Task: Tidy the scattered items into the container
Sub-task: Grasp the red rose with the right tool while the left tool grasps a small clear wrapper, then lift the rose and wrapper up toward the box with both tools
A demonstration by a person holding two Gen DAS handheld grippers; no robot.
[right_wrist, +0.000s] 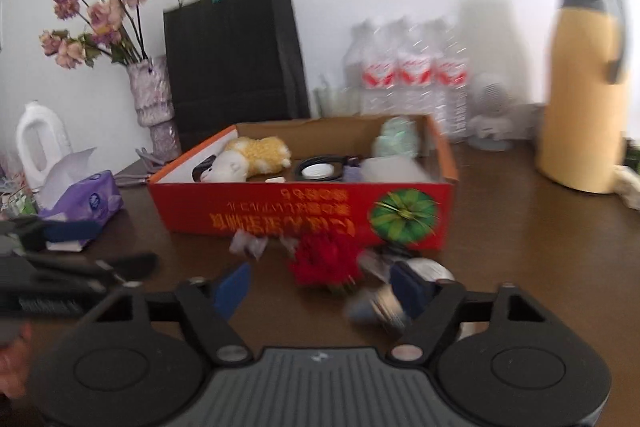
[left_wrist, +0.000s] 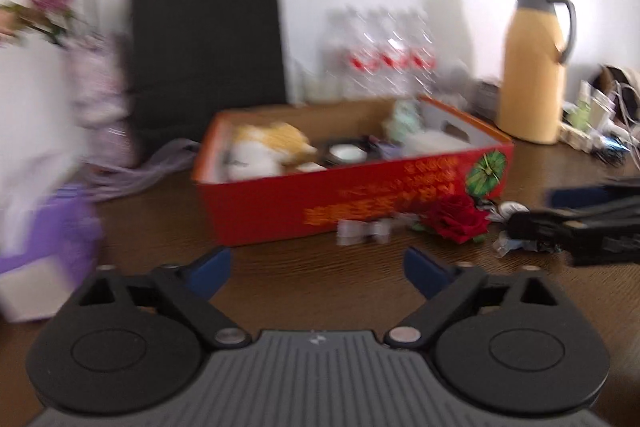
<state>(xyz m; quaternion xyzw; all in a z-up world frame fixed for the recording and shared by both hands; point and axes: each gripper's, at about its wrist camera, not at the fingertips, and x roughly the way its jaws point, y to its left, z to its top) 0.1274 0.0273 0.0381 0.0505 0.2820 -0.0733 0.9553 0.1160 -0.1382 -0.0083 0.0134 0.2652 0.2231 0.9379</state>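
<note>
Grippers: left gripper (left_wrist: 317,269) and right gripper (right_wrist: 320,285) at lower centre of their views, jaws spread, grasping nothing.
Rose: red rose (right_wrist: 326,261) on the wooden table (right_wrist: 520,247), mid-frame, just before the box, beside small blurred wrappers (right_wrist: 249,245).
Box: red cardboard box (right_wrist: 280,211) at centre, holding a plush toy (right_wrist: 256,157).
Background: black bag (right_wrist: 232,55) upper centre, yellow jug (right_wrist: 580,87) far right.
</note>
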